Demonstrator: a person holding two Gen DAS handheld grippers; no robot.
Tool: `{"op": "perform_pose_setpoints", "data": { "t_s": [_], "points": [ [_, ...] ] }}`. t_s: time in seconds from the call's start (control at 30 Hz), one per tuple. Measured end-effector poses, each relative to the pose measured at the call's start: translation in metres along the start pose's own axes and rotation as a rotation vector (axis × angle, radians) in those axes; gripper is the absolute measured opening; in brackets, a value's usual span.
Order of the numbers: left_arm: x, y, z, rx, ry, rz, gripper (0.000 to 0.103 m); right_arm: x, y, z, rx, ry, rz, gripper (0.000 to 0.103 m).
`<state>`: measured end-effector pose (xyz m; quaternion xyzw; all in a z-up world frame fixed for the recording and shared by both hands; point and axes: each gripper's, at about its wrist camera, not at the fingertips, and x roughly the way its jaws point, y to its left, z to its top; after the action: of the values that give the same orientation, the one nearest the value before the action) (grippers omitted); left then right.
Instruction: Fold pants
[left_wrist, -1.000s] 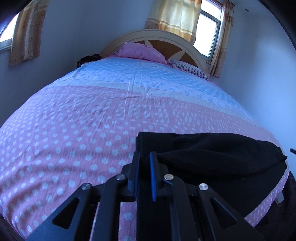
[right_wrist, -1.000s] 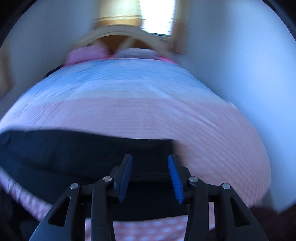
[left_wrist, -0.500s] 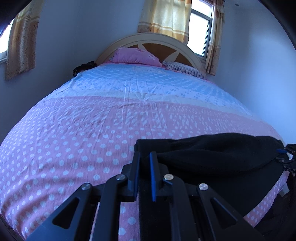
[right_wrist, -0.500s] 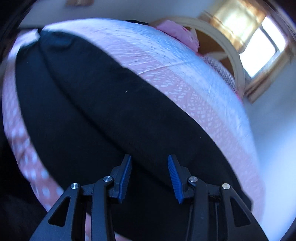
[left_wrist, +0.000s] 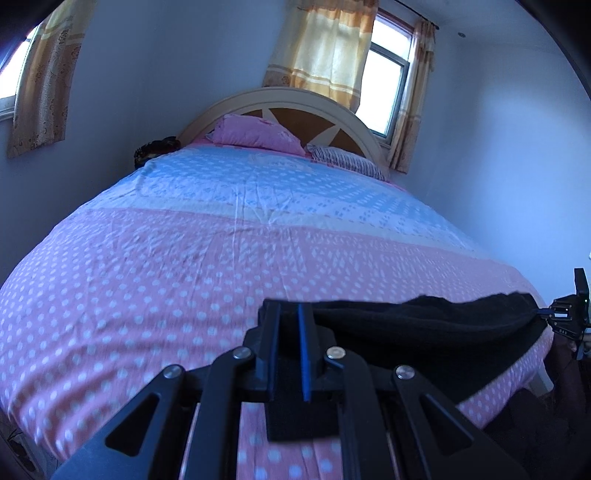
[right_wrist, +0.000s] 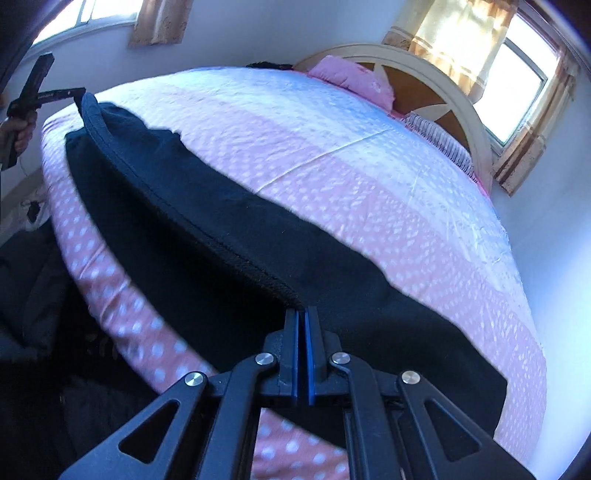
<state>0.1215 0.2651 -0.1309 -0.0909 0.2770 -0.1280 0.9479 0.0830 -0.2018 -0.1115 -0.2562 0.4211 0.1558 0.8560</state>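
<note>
- The black pants (right_wrist: 229, 221) lie across the foot of the bed (left_wrist: 221, 258) — apparently mid-fold, one long edge raised off the lower layer; laying it over and later folds remain.
- The left gripper (left_wrist: 290, 350) is clamped on one end of that edge.
- The right gripper (right_wrist: 302, 354) pinches the other end — the edge spans between them.
</note>
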Motion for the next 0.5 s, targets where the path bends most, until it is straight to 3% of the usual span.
{"op": "perform_pose_setpoints", "data": {
  "t_s": [0.17,0.3,0.5],
  "points": [
    [0.010,0.006,-0.028,-0.012,0.066,0.011,0.010,0.021,0.019,-0.026,-0.034,0.062,0.008,0.002],
    [0.017,0.011,-0.040,-0.025,0.090,0.014,0.012,0.026,0.021,-0.033,-0.049,0.061,-0.011,0.003],
    [0.008,0.018,-0.043,0.006,0.087,0.040,0.029,0.020,0.019,-0.038,-0.043,0.078,0.015,0.012]
  ]
}}
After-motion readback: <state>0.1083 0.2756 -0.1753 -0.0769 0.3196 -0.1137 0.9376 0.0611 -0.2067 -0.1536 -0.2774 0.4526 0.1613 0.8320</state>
